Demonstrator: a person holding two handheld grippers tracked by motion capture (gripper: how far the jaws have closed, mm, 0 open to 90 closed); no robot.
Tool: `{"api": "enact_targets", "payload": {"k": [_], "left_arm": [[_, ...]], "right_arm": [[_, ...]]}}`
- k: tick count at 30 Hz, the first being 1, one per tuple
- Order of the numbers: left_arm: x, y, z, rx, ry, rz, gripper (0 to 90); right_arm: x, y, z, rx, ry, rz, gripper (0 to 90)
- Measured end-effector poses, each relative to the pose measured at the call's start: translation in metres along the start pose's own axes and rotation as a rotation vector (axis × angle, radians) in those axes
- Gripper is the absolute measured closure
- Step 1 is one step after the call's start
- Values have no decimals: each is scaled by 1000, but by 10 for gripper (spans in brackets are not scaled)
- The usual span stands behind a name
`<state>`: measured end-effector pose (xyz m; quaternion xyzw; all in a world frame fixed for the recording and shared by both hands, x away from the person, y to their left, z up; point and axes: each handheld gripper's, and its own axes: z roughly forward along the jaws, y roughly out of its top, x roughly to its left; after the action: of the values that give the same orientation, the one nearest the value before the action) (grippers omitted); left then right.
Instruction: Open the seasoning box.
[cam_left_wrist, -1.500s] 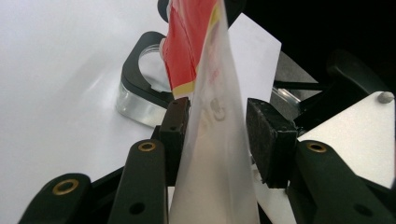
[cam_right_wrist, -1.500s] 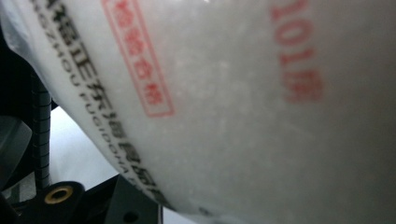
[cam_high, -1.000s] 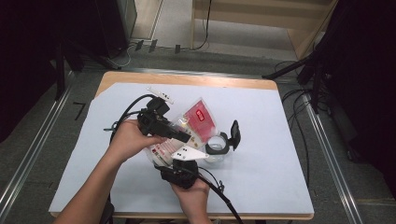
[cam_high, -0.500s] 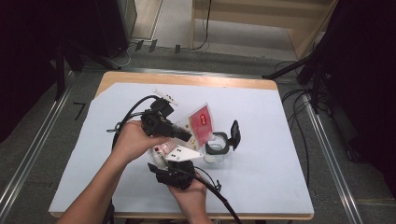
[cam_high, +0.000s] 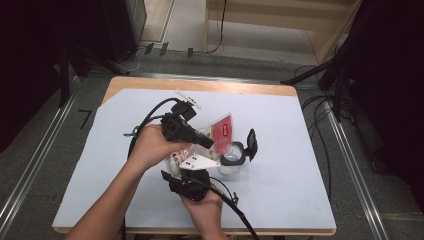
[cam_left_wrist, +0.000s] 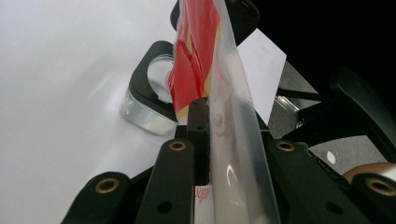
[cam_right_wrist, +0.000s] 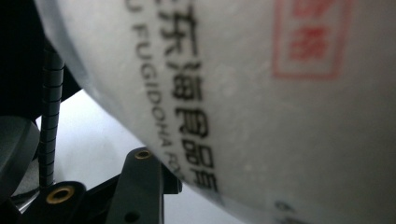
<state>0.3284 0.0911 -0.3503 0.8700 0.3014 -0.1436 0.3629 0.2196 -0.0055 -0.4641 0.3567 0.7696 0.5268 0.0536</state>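
Midway at best, by the look of it: a clear pouch (cam_high: 222, 131) with a red label lifted off the surface near its middle, tilted above an open glass jar (cam_high: 232, 162), black lid (cam_high: 251, 144) flipped back towards the right edge. Nothing visibly tipped into the jar yet, so pouring or emptying probably left to do, then closing the lid. Left gripper (cam_high: 207, 144) pinching the pouch's sealed clear edge, jaws nearly together and just eased open a touch, pad pressed against the plastic in the left gripper view (cam_left_wrist: 198, 135). Right gripper (cam_high: 186, 172) reaching up from the near edge, its jaws just now closing, with the pouch's printed white body (cam_right_wrist: 261, 93) bulging between them; cannot tell the firmness of that bite, with the pads hidden behind the bag. Underneath, a white sheet (cam_high: 310, 190) spread over a wooden table (cam_high: 200, 85), with a small white stick-like item (cam_high: 188, 98) by the far edge. Beyond, grey floor, metal rails (cam_high: 350, 165) on either side, pale wooden furniture (cam_high: 280, 30) at the back, and dark drapes left and right.
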Motion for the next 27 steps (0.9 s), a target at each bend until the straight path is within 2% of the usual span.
{"api": "enact_targets", "payload": {"k": [6, 12, 14, 17, 24, 27], "left_arm": [[-4, -2, -7, -29, 3, 10, 672], [-3, -7, -15, -16, 22, 7, 630], [-2, -8, -17, -21, 29, 6, 667], [-2, -9, -16, -25, 30, 10, 795], [-7, -2, -14, -43, 56, 6, 817], [-8, 1, -12, -56, 43, 3, 819]], "right_arm": [[-4, -1, -1, -23, 5, 38, 619], [-5, -3, -1, -24, 11, 51, 619], [-5, -3, -1, -25, 11, 49, 620], [-3, -2, -2, -28, 20, 24, 620], [-4, 2, -4, -32, 28, -5, 604], [0, 4, -5, -36, 25, -28, 571]]}}
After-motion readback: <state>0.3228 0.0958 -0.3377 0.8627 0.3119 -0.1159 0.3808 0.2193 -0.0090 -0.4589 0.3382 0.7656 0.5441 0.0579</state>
